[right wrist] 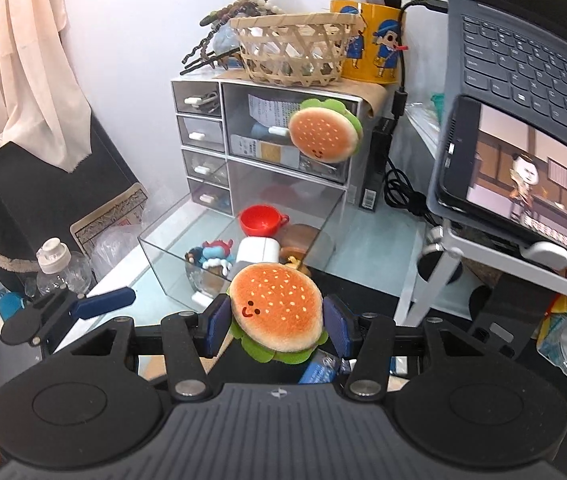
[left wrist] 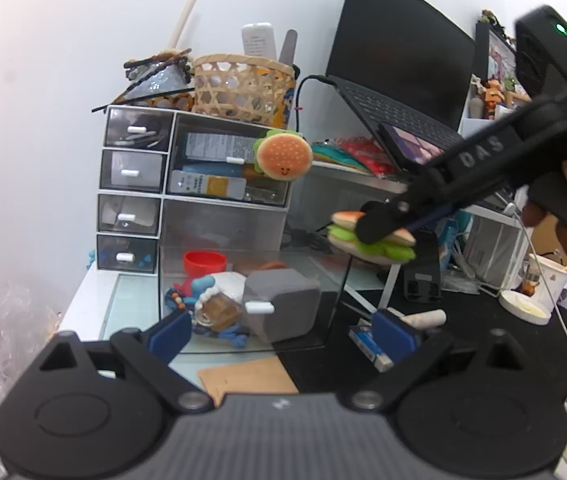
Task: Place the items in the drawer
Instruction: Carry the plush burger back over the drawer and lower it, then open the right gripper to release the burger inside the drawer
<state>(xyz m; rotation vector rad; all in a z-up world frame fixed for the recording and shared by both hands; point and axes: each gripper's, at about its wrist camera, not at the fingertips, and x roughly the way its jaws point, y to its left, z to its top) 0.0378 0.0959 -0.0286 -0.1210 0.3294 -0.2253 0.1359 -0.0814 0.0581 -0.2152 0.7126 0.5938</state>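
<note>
A burger plush [right wrist: 277, 316] with a smiling face sits between the blue pads of my right gripper [right wrist: 277, 330], which is shut on it. From the left wrist view the same plush [left wrist: 379, 246] hangs in the right gripper [left wrist: 375, 232] above the right rim of the clear pulled-out drawer [left wrist: 335, 280]. My left gripper [left wrist: 279, 336] stands open in front of the drawer's white handle [left wrist: 259, 307], touching nothing. The drawer [right wrist: 171, 256] holds a red cup [right wrist: 261, 220], a blue toy [right wrist: 213, 254] and a white box [right wrist: 259, 254].
A second burger plush [right wrist: 325, 134] rests against the organiser's upper large drawer. A woven basket [right wrist: 291, 46] and a yellow mug [right wrist: 375, 40] stand on top. A laptop [right wrist: 531, 52] and a phone [right wrist: 523, 176] on a stand are at the right. A water bottle [right wrist: 61, 268] is at the left.
</note>
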